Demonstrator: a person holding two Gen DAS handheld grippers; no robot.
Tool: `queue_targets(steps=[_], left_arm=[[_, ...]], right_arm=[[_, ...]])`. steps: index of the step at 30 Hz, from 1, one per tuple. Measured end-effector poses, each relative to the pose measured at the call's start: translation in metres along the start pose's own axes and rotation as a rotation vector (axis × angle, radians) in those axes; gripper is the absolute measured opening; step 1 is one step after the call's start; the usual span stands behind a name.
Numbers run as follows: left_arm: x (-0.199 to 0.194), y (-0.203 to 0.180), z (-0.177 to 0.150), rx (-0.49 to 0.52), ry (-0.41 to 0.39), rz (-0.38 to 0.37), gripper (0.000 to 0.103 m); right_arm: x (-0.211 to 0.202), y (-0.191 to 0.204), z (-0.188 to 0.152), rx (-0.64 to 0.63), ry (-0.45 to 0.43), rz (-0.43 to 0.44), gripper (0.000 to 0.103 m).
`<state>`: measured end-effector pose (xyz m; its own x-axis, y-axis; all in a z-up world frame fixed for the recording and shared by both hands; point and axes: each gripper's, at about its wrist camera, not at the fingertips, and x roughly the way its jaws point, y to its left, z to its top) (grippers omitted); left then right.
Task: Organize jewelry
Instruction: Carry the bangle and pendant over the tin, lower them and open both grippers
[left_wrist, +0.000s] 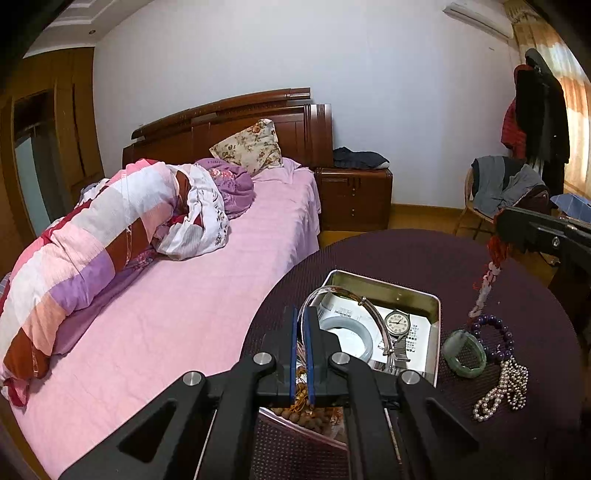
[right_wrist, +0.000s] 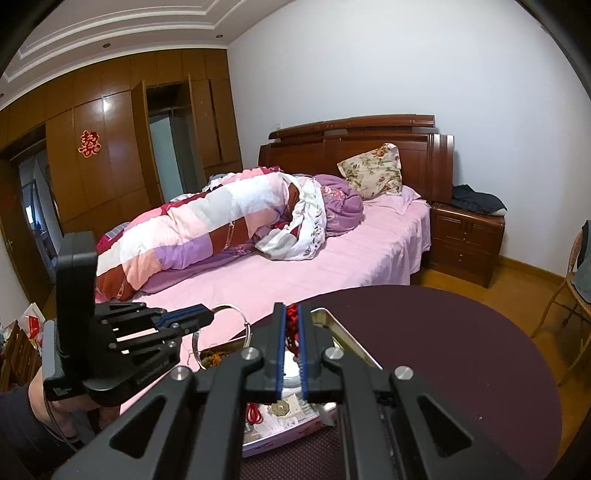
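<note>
Jewelry sits in and around the metal tin (left_wrist: 436, 306) on my dark round table (left_wrist: 406, 254). My left gripper (left_wrist: 303, 317) is clenched on a thin silver bangle (left_wrist: 373, 314) above the tin. My right gripper (right_wrist: 291, 317) pinches a red-corded pendant (left_wrist: 487, 280), dangling over the table. Beside the tin lie a green jade bangle (left_wrist: 463, 354), purple bead bracelet (left_wrist: 496, 328) and pearl necklace (left_wrist: 506, 387); a watch (left_wrist: 397, 323) rests inside.

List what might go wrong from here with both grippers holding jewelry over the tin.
1. The silver bangle, pinched at its thin edge by the left gripper, may twist and slip, landing on the watch in the tin.
2. The red-tasseled strand dangling from the right gripper could snag the purple bead bracelet or green bangle lying beside the tin.
</note>
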<state>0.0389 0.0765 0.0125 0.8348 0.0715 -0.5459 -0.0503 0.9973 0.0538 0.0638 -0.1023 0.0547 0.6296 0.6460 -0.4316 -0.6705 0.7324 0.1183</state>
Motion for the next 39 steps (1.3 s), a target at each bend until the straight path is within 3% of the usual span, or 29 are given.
queue_targets(steps=[26, 39], left_arm=[[0.01, 0.004, -0.004, -0.001, 0.034, -0.015, 0.002], [0.022, -0.001, -0.016, 0.004, 0.078, -0.037, 0.002]], right_arm=[[0.022, 0.012, 0.005, -0.007, 0.032, 0.039, 0.008], [0.04, 0.011, -0.013, 0.012, 0.093, 0.043, 0.008]])
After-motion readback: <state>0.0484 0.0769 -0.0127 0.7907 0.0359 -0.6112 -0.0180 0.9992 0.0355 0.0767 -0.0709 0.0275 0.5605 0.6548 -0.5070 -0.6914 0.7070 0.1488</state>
